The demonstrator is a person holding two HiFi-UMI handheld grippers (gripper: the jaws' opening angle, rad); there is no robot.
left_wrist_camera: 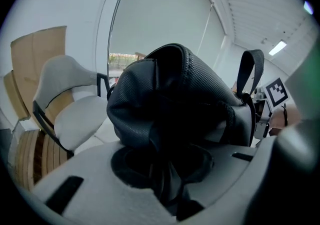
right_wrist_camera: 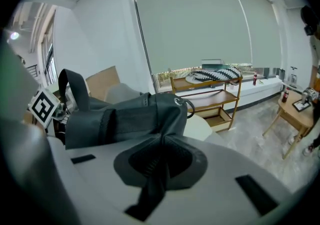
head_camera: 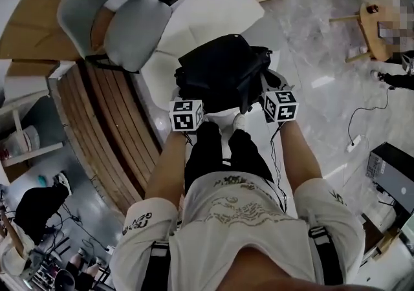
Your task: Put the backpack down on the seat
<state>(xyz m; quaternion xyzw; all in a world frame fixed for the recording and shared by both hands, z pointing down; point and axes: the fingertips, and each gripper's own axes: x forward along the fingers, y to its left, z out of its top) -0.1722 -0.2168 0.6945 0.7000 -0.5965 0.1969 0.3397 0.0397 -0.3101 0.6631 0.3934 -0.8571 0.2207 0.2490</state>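
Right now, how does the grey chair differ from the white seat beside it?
The grey chair has grey cushions on a dark frame; the white seat is a pale rounded shell. The grey chair has nothing on it; the white seat has the black backpack over it. Both stand side by side.

The backpack (left_wrist_camera: 165, 89) is black cloth with a fine pebbled weave, matt all over. Its strap (right_wrist_camera: 150, 181) is flat woven webbing, and a small ring (right_wrist_camera: 192, 109) on it shines like metal. The seat (head_camera: 213, 15) looks smooth, white and matt, possibly moulded plastic. The grey chair (head_camera: 132, 31) is padded in matt fabric. The slatted bench (head_camera: 110, 121) is brown wood, the floor (head_camera: 323, 44) glossy marbled stone.
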